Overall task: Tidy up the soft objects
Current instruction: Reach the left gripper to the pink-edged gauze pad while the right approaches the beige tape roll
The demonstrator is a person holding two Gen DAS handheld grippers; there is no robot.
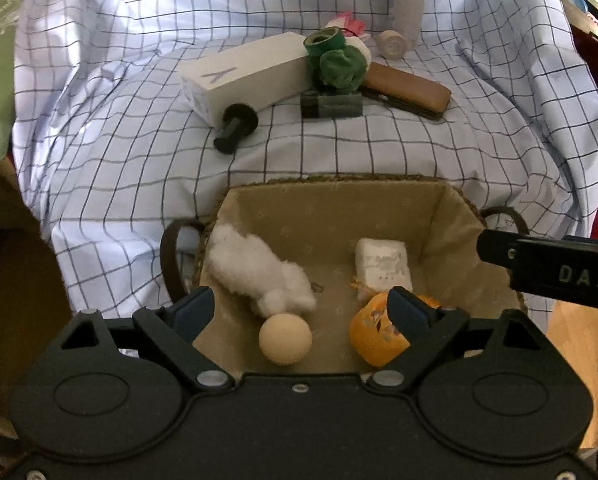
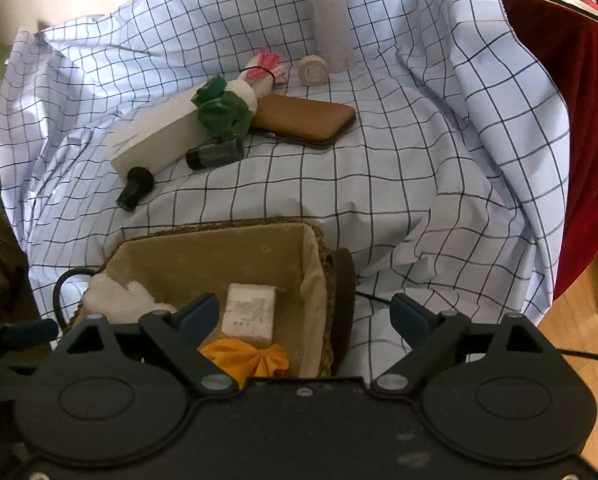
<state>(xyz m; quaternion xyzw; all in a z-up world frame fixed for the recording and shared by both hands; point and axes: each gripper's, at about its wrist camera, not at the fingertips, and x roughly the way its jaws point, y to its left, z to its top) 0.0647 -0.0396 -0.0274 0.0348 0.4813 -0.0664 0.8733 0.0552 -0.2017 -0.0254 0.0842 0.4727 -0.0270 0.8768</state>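
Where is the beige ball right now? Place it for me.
The beige ball lies inside the basket in the left wrist view, at its near edge, touching the white fluffy toy and left of the orange pouch.

The left gripper (image 1: pixel 301 312) occupies the lower frame, jaws spread wide with nothing between them, above a lined basket (image 1: pixel 327 192). Inside the basket lie a white fluffy toy (image 1: pixel 259 268), a cream ball (image 1: pixel 285 340), an orange pouch (image 1: pixel 373 338) and a white packet (image 1: pixel 383 266). The right gripper's finger (image 1: pixel 499 250) enters at right.
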